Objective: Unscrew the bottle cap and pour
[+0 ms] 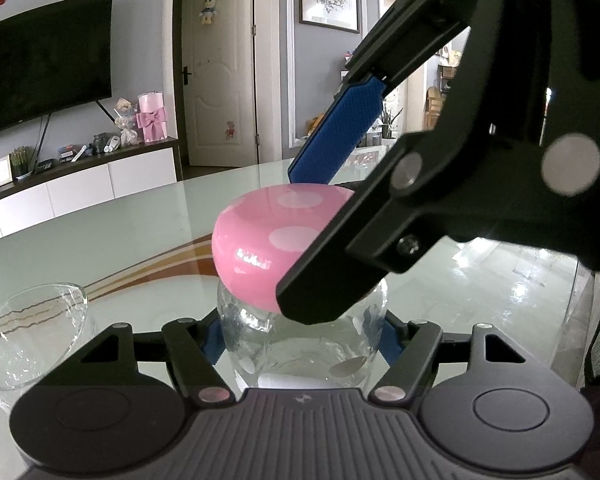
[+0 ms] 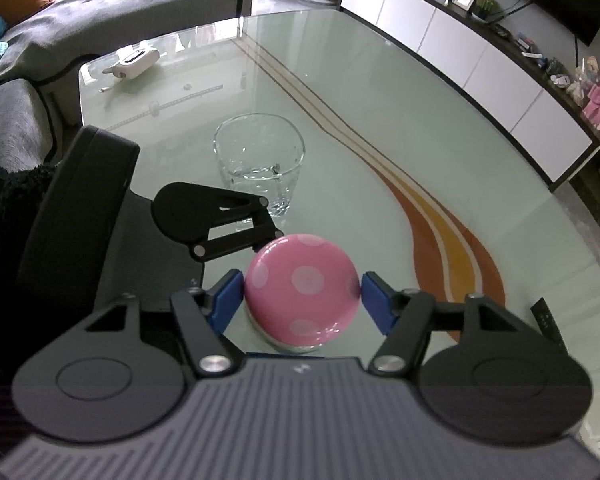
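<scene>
The left gripper [image 1: 300, 338] pinches the clear round bottle [image 1: 300, 344]. The right gripper [image 2: 302, 298] has its jaws around the pink spotted cap [image 2: 302, 286], seemingly touching. Next, twist the cap off.

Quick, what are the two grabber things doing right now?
Left gripper: closed on the clear bottle.
Right gripper: jaws around the pink cap, looks like gripping it.

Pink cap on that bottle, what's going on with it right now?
The left gripper is shut on the clear bottle, steadying it upright on the glass table. The right gripper straddles the pink polka-dot cap, its blue pads at the cap's sides, ready to unscrew. The cap is still on. A drinking glass holding a little water waits just beyond.
</scene>
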A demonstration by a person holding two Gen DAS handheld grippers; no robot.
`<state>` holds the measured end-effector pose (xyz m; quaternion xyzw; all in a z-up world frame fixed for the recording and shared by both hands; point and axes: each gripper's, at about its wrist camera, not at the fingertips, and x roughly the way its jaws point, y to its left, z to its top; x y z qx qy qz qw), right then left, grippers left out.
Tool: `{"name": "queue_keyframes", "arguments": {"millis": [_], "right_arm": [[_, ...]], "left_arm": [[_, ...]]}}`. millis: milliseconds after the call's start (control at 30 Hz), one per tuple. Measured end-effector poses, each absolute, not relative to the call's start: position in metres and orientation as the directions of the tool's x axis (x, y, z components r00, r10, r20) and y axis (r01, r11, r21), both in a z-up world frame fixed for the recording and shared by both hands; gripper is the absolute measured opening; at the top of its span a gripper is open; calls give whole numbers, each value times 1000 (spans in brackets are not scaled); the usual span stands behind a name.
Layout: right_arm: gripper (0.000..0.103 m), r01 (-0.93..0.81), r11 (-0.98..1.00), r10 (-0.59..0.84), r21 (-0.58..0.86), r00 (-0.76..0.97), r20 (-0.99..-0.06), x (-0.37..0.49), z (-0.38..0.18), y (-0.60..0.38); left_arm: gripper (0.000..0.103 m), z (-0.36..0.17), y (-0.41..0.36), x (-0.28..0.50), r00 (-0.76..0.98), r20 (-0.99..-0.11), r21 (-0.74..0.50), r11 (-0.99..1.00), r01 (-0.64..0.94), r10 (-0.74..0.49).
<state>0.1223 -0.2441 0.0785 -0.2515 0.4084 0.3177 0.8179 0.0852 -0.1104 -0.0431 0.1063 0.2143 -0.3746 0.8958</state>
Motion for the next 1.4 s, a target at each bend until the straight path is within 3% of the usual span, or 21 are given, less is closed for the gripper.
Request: {"name": "queue_keyframes", "arguments": {"millis": [1400], "right_arm": [[65, -876, 445, 417, -186, 386, -823, 124, 79, -255]], "left_arm": [[74, -45, -115, 67, 624, -471, 31, 696, 718, -623]]}}
